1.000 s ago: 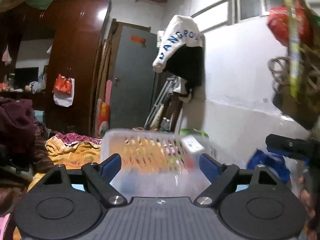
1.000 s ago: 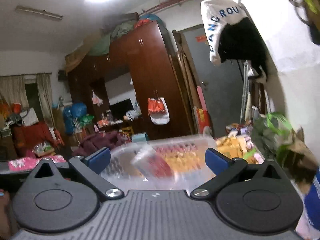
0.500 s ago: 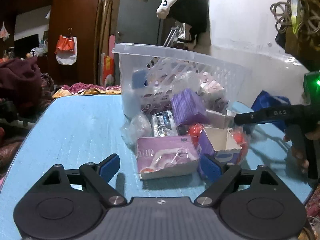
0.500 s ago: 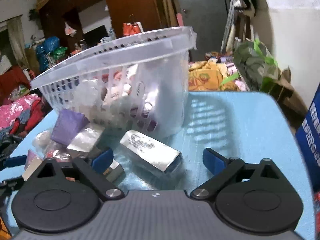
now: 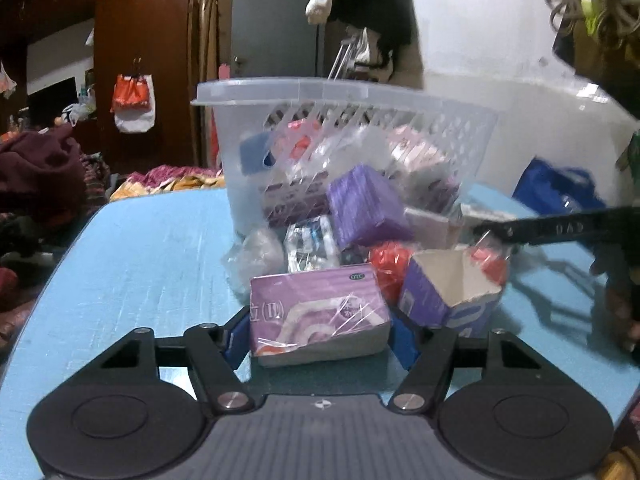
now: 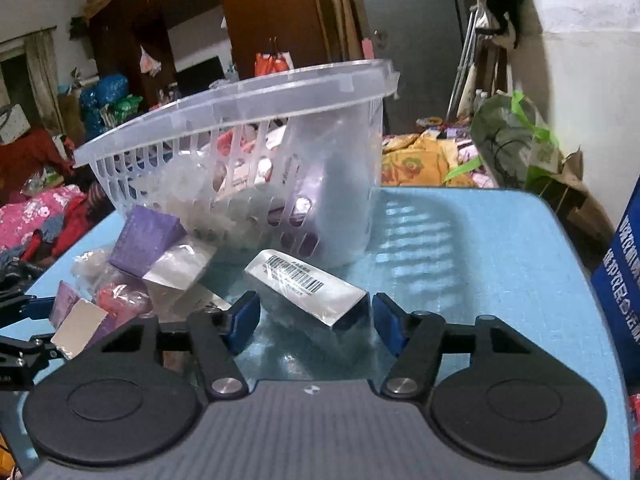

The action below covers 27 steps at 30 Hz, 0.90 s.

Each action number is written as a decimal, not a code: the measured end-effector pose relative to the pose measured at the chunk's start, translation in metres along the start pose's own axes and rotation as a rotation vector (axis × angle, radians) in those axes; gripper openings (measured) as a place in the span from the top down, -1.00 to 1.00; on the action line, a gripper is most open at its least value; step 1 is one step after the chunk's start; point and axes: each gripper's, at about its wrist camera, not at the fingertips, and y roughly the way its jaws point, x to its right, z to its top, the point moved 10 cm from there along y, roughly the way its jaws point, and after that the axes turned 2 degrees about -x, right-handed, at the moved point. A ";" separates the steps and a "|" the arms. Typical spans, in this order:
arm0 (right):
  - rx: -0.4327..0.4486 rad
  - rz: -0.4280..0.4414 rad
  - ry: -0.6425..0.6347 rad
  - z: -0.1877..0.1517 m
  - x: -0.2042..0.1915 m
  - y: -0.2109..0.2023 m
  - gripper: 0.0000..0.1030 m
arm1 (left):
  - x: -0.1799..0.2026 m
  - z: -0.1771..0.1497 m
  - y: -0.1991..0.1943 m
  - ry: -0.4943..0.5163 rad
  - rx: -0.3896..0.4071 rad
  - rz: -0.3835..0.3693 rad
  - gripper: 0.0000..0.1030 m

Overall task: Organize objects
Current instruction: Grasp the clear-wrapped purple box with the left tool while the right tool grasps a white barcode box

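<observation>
Two grippers have come down low over the blue table (image 5: pixel 132 264), and that is the big change: a second ago both cameras were up high and the clear basket (image 5: pixel 344 96) was only a blur in the air. Now the basket sits tipped on the table, leaning on a heap of small boxes and bags that have spilled out from under it. Some things are still inside it. The left gripper (image 5: pixel 318 338) is open wide, with one blue finger on each side of a purple box (image 5: pixel 316 312) wrapped in shiny film; the fingers look just beside the box, and I cannot tell if they touch it yet. Next to it stands an open purple carton (image 5: pixel 450 294), and a darker purple block (image 5: pixel 366 206) leans on the basket. The right gripper (image 6: pixel 316 322) is open wide too, with a silver box (image 6: pixel 306 286) with a barcode lying slantwise between its fingers, not squeezed. I think the dumping is done and the sorting starts now, with each gripper ready to close on the box in front of it.
</observation>
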 end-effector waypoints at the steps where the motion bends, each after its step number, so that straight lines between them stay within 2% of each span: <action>1: 0.012 -0.003 0.000 0.002 0.000 0.000 -0.25 | 0.000 0.001 -0.003 0.000 0.020 0.000 -0.38; 6: 0.091 0.036 0.046 0.005 0.001 -0.015 -0.21 | -0.001 0.004 -0.014 -0.022 0.114 0.024 -0.38; 9: 0.172 0.073 0.092 0.009 0.005 -0.030 -0.20 | 0.002 0.005 -0.014 -0.005 0.124 0.022 -0.38; 12: 0.259 0.066 0.148 0.012 0.016 -0.045 -0.20 | 0.003 0.006 -0.015 0.005 0.126 0.011 -0.38; 21: 0.288 0.079 0.156 0.014 0.017 -0.048 -0.18 | -0.002 0.006 -0.018 -0.013 0.155 0.002 -0.38; 25: 0.307 0.089 0.155 0.012 0.016 -0.054 -0.16 | -0.005 0.008 -0.025 -0.034 0.208 -0.005 -0.38; 27: 0.329 0.058 0.127 0.012 0.011 -0.061 -0.16 | -0.007 0.009 -0.029 -0.047 0.238 -0.009 -0.38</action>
